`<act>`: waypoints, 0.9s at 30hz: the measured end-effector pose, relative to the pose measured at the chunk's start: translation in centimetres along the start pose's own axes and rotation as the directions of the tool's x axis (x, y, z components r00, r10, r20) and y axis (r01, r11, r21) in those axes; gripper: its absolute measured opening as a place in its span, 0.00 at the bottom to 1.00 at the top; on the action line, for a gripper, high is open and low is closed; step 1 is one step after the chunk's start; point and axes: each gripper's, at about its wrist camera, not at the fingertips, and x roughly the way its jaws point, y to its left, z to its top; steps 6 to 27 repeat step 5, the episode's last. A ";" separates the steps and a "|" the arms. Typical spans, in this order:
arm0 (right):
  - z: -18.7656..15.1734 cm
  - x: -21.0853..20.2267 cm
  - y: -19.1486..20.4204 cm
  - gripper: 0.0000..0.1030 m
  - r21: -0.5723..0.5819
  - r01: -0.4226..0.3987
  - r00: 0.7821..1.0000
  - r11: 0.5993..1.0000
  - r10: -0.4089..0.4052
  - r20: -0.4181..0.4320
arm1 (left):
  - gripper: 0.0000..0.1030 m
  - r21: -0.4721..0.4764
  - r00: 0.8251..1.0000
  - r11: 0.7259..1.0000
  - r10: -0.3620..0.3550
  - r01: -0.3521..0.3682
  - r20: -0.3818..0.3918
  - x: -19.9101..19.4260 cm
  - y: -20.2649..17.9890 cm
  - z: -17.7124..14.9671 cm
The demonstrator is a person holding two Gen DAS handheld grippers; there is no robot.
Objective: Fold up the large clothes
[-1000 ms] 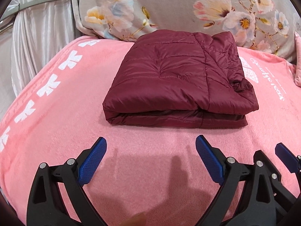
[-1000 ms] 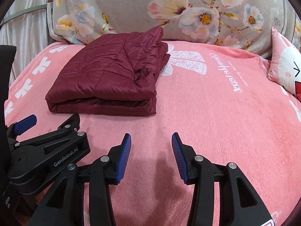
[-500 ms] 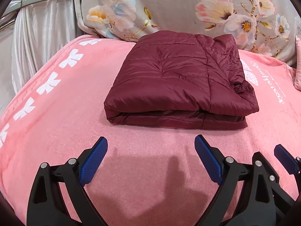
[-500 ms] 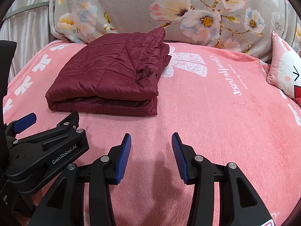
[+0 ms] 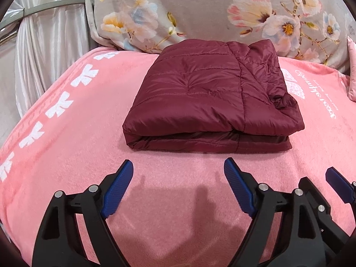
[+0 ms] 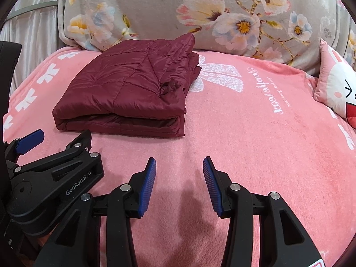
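Where the fisheye rim darkens each view, the corners are lost, and the lower parts of both tools run off the bottom edge, so no hand can be made out on either. From the left wrist view only a blue pad and some black frame of the right gripper [image 5: 338, 189] show at the right margin; from the right wrist view the left gripper [image 6: 30, 139] shows as a black body with one blue pad, its other finger cut off at the left edge. The left gripper [image 5: 179, 173] stands with its jaws wide apart over bare blanket, holding nothing. The right gripper [image 6: 179, 173] also has its jaws apart, less widely, and empty. The folded maroon quilted jacket [image 5: 211, 93] lies as a neat stack on the pink blanket [image 5: 77, 155], ahead of both tools and touching neither; its inner layers are hidden under the top panel, and a bunched cuff shows at its right side. Behind it leans a grey floral cushion [image 5: 200, 6], its top cut off. A white curtain [image 5: 44, 51] hangs at left behind a metal rail [image 5: 51, 5]. A pink rabbit pillow [image 6: 336, 86] sits partly out of frame at right.
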 end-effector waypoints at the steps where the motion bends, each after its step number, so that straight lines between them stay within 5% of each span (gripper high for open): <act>1: 0.0 0.0 0.1 0.44 -0.001 0.002 1.000 1.000 -0.002 0.001 | 0.79 0.000 1.000 1.000 0.000 0.000 0.000 0.0 -0.1 0.0; 27: 0.0 0.0 -0.1 0.44 -0.001 0.000 1.000 1.000 0.000 0.000 | 0.78 0.000 1.000 1.000 0.000 0.000 0.000 0.0 0.0 0.0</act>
